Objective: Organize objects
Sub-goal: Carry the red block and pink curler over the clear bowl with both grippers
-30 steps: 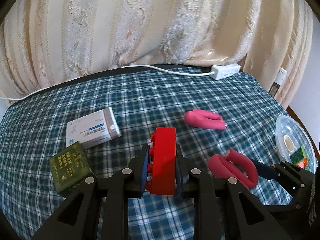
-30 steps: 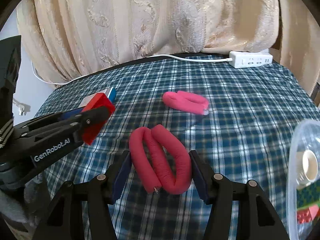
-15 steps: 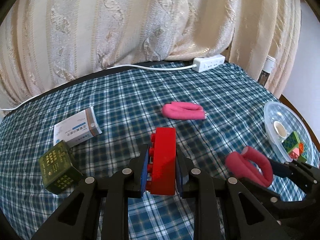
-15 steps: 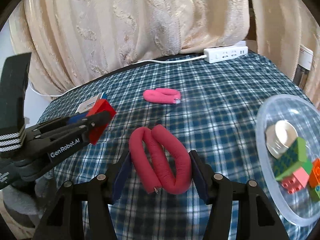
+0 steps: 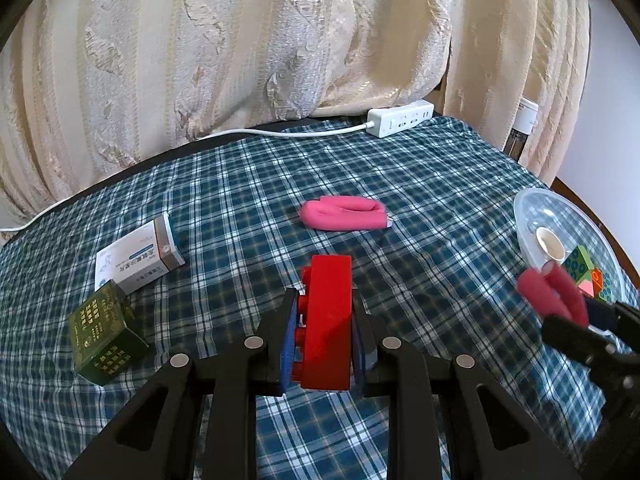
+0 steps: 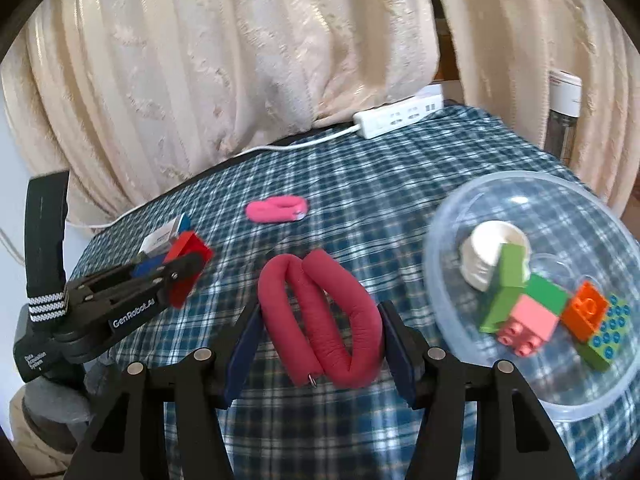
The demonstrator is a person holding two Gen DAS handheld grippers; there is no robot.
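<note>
— What do we have in our left gripper [image 5: 323, 338]?

— We grip a red building block [image 5: 327, 320] between its fingers [image 5: 289, 336], closed tight on both flat sides, held above the plaid surface [image 5: 420, 200].

— And our right gripper [image 6: 320, 344]?

— Its fingers [image 6: 244, 340] are pressed in on a dark pink foam roller [image 6: 320, 320], bent into a loop, which fills the gap between them. We hold it just left of the clear bowl [image 6: 472, 208], near its rim.

— What sits in that bowl?

— A white cap [image 6: 492, 256] and several blocks: green [image 6: 506, 292], pink [image 6: 528, 324], orange [image 6: 586, 310].

— What remains on the surface?

— A lighter pink roller [image 5: 344, 219] lies folded mid-surface. At the left we see a white medicine box [image 5: 138, 256] touching a dark green box [image 5: 106, 338]. A power strip [image 5: 400, 122] rests at the far edge below the curtain [image 5: 280, 48].
</note>
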